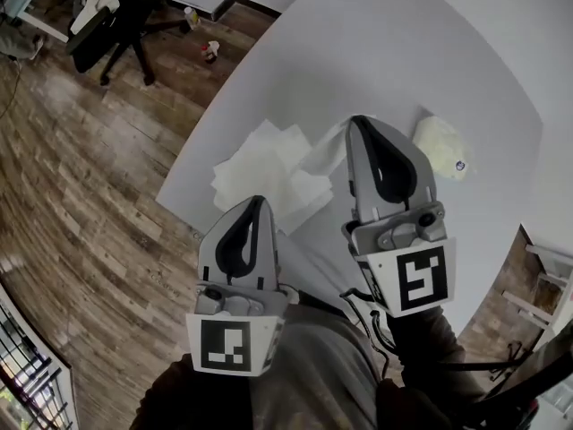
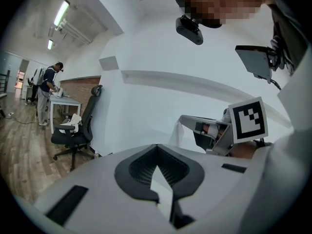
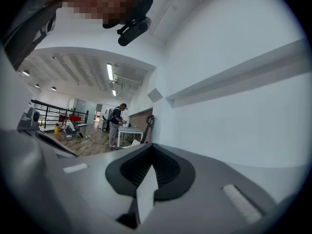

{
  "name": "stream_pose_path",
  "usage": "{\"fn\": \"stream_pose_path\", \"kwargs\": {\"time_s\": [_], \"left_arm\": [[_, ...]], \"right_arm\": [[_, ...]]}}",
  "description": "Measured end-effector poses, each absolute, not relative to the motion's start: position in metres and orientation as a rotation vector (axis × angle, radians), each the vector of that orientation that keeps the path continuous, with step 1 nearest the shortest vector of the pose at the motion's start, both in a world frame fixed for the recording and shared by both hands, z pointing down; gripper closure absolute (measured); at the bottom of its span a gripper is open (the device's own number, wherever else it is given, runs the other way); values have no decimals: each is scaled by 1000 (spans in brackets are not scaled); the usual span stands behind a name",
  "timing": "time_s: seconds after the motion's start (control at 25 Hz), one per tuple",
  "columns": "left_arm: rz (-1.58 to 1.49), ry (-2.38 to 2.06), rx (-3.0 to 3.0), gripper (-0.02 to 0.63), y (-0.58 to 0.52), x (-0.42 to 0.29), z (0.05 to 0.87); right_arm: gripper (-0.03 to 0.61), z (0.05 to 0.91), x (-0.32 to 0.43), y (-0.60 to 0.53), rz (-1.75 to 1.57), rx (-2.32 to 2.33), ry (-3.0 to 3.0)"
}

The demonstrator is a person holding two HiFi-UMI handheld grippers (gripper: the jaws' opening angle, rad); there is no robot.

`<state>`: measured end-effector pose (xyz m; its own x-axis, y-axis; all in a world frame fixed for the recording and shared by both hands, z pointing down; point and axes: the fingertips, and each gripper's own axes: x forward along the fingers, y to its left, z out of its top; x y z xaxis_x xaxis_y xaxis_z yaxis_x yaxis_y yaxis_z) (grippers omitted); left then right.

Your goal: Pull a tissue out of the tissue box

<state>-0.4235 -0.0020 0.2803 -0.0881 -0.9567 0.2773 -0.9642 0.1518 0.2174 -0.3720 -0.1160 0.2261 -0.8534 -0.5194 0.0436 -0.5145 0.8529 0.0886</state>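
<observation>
In the head view a pale yellow soft tissue pack (image 1: pixel 441 147) lies on the white table (image 1: pixel 376 52), just right of my right gripper (image 1: pixel 357 121). That gripper is shut on a white tissue (image 1: pixel 325 151), which trails from its tip to the left. A white strip of that tissue shows between the jaws in the right gripper view (image 3: pixel 146 194). My left gripper (image 1: pixel 259 201) hovers lower left, over the table's near edge, with its jaws together and nothing seen hanging from them. In the left gripper view the right gripper (image 2: pixel 183 118) shows with the tissue (image 2: pixel 176 133) dangling.
Several loose tissues (image 1: pixel 264 176) lie spread flat on the table between the two grippers. Beyond the table's left edge is wood floor with a black office chair (image 1: pixel 125 16) and small bottles (image 1: pixel 209 50). A person (image 2: pixel 48 89) stands at a distant desk.
</observation>
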Motion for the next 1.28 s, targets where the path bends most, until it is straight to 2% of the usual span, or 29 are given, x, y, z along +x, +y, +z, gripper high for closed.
{"fn": "stream_pose_path", "kwargs": {"time_s": [0.24,0.56,0.72,0.88,1.12,1.28], "left_arm": [[10,-2048,1878,612,9,-432,292],[64,-1999,1939,612,25,-424,294],[100,-1961,1988,612,32,-420,296],[83,-1936,2026,612,37,-411,291],[-11,-1929,2131,612,45,-377,261],[-16,-1896,2217,612,68,-330,238]], "right_arm": [[575,253,-375,-81,-114,905,-2930],[575,383,-376,-13,70,778,-2734],[536,427,-379,9,217,719,-2677],[520,419,-365,26,335,769,-2684],[523,357,-322,49,271,885,-2749],[565,295,-266,72,338,1043,-2782]]}}
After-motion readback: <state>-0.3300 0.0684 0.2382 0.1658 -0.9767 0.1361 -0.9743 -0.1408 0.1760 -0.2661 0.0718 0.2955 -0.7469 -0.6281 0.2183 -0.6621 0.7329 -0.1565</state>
